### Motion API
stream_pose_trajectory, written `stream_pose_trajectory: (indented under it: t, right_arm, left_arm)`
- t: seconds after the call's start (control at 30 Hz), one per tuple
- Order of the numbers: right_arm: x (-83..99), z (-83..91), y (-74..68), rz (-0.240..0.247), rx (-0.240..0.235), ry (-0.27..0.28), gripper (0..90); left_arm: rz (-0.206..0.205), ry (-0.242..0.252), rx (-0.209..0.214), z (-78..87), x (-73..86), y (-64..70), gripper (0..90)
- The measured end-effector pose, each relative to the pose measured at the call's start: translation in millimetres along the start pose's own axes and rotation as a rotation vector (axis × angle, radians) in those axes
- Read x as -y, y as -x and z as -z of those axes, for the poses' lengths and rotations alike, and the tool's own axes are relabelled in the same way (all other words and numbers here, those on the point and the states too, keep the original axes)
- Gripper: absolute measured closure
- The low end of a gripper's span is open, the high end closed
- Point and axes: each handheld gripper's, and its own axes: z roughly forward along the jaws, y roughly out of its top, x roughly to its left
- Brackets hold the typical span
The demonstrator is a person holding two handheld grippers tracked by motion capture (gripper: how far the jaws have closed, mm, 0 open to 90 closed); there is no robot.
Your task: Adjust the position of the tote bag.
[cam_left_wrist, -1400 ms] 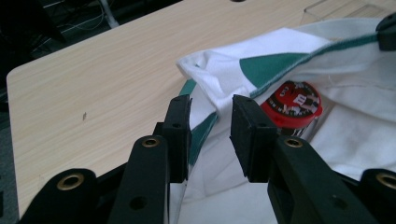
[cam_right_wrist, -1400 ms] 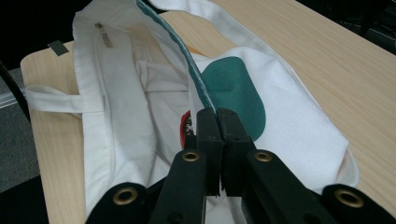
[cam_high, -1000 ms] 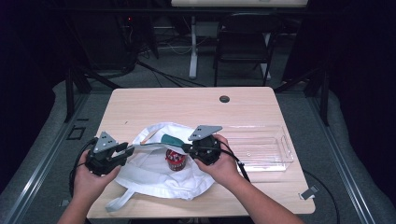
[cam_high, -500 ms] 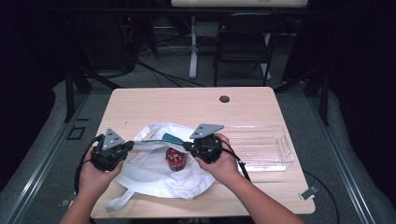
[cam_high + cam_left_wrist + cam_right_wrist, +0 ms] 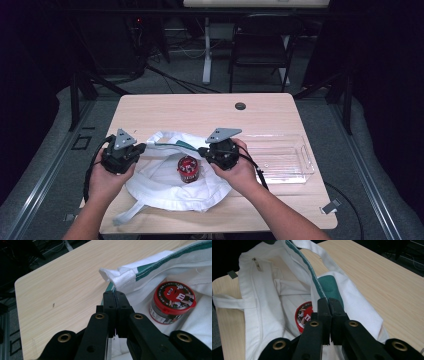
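Observation:
A white cloth bag (image 5: 165, 187) with a green-trimmed rim lies open on the wooden table (image 5: 200, 112). A small jar with a red printed lid (image 5: 187, 169) stands inside it. My left gripper (image 5: 142, 146) is shut on the bag's left rim. In the left gripper view, the jaws (image 5: 114, 293) pinch the green edge just below a sewn white strap (image 5: 122, 280), with the jar (image 5: 172, 301) to the right. My right gripper (image 5: 202, 149) is shut on the right rim. In the right gripper view, its jaws (image 5: 328, 301) clamp the green trim (image 5: 322, 290) above the jar (image 5: 303, 316).
An empty clear plastic tray (image 5: 305, 167) sits on the table right of my right hand. A black round grommet (image 5: 240, 106) is near the table's far edge. A loose bag strap (image 5: 125, 217) trails toward the near left edge. Chairs and cables stand beyond the table.
My left gripper has shifted slightly toward the far side with the bag rim in it, holding the mouth wider. The right gripper and the jar have barely moved.

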Motion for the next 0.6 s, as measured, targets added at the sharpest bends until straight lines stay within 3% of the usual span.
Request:
stream_pose_trajectory:
  t: [0.6]
  right_arm:
    - [-7.0, -14.9, 20.9, -0.085, 0.021, -0.008, 88.9]
  left_arm:
    - [0.03, -0.026, 0.0, -15.0, -8.2, -5.9, 89.4]
